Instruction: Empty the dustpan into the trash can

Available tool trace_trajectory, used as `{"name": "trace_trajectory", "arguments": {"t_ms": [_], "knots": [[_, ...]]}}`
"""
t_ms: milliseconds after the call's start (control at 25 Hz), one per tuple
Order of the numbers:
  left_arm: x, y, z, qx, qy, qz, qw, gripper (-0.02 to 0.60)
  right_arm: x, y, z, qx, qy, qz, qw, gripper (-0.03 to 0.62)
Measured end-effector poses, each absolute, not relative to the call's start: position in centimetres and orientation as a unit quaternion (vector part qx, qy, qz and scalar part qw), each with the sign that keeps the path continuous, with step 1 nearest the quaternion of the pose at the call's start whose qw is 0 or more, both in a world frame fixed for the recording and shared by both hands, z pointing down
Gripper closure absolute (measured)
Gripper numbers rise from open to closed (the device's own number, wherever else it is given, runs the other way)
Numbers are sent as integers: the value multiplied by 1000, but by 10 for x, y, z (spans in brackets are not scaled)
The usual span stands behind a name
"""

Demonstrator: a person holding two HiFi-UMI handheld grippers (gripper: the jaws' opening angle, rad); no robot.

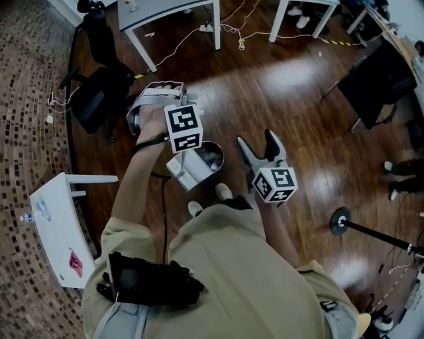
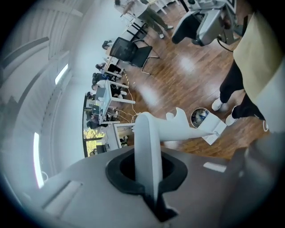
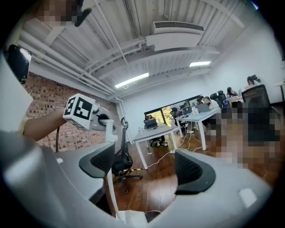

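My left gripper [image 2: 149, 176] is shut on the long white handle [image 2: 178, 129] of a dustpan [image 2: 214, 132]. The pan's mouth sits at the rim of a small round trash can [image 2: 200, 116] with crumpled scraps inside. In the head view the dustpan [image 1: 188, 170] leans against the trash can [image 1: 213, 157], just below the left gripper's marker cube [image 1: 183, 127]. My right gripper [image 1: 260, 147] hovers to the right of the can, apart from it, open with nothing between its fingers. In the right gripper view the handle [image 3: 109, 187] runs down beyond the open right gripper [image 3: 147, 169].
A black office chair [image 1: 99, 93] stands at the left, white tables [image 1: 169, 13] at the back, and a small white table [image 1: 56, 225] at the near left. A round stand base [image 1: 341, 220] and a dark chair [image 1: 377, 79] are on the right. My shoes [image 1: 224, 192] are next to the can.
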State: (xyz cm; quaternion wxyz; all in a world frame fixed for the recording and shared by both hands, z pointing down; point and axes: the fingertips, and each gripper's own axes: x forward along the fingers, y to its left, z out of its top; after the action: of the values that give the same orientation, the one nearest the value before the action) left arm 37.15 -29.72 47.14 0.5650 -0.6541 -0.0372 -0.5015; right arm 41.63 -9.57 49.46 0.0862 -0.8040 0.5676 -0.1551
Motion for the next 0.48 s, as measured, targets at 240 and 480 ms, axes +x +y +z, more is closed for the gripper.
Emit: {"name": "trace_trajectory", "arguments": {"t_ms": [240, 480], "knots": [[235, -317, 470, -711, -21, -538, 452, 581, 377, -136, 490, -773, 610, -154, 82, 187], [96, -328, 481, -769, 27, -557, 314, 581, 320, -193, 483, -726, 668, -150, 69, 189]]}}
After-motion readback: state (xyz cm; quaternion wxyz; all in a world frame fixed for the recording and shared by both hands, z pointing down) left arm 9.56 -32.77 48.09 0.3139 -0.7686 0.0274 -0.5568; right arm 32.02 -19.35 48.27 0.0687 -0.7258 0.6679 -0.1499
